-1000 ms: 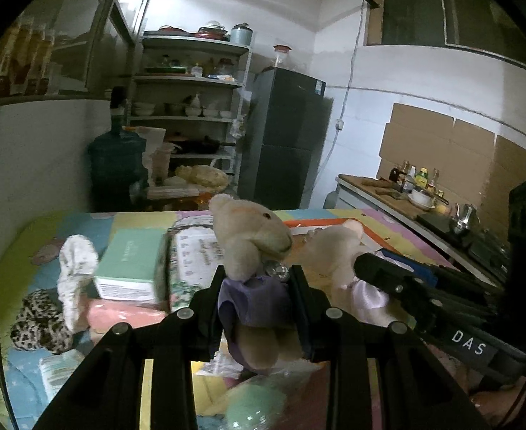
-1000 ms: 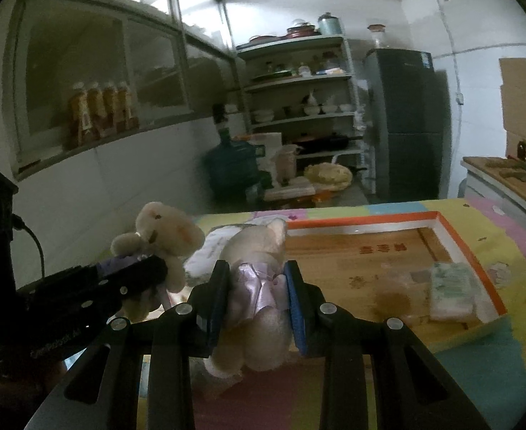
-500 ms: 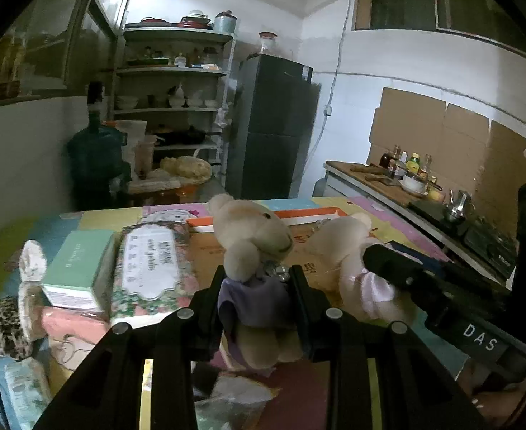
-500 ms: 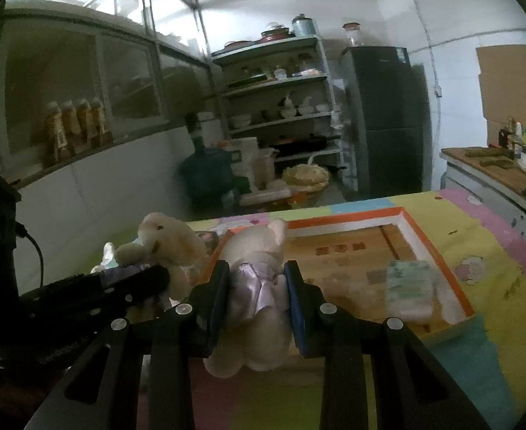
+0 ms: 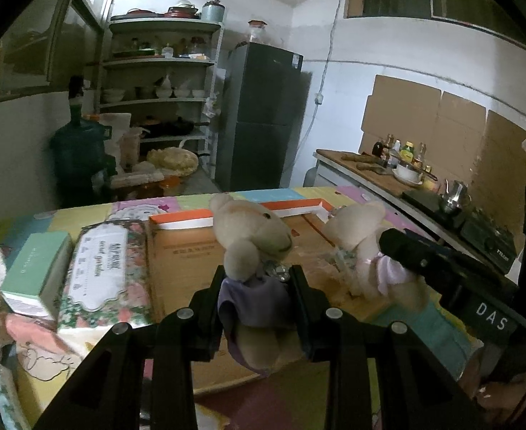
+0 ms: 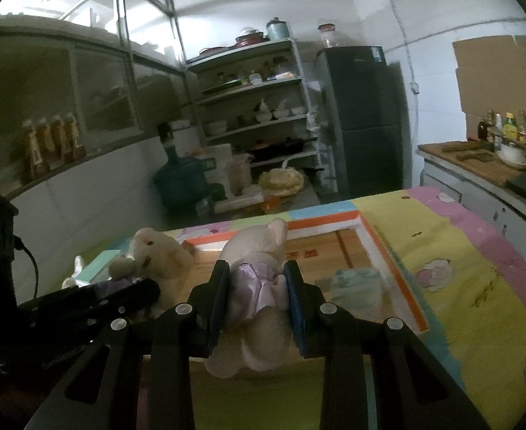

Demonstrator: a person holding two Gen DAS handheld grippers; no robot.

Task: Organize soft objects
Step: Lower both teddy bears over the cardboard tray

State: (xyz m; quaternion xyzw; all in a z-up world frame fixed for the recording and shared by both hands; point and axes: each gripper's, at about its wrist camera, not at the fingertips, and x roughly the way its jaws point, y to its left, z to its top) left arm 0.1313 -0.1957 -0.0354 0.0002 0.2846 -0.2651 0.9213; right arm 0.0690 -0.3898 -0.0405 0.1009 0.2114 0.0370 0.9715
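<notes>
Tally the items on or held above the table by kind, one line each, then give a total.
Teddy bears: 2, the purple-dressed bear in the left gripper and the pink-dressed bear in the right gripper
Tissue packs: 2, floral pack, pale pack
Green box: 1
Wooden tray: 1
Total: 6

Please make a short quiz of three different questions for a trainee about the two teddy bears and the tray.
1. True or false: each tool holds a teddy bear.
2. Which tool holds the bear in the darker purple dress?
3. What already lies in the tray: A) pale packet, B) shoe, C) cup?

Key
1. True: left tool, right tool.
2. The left one holds the purple-dressed bear; the right holds the pink-dressed bear.
3. A: the pale packet lies in the tray.
</notes>
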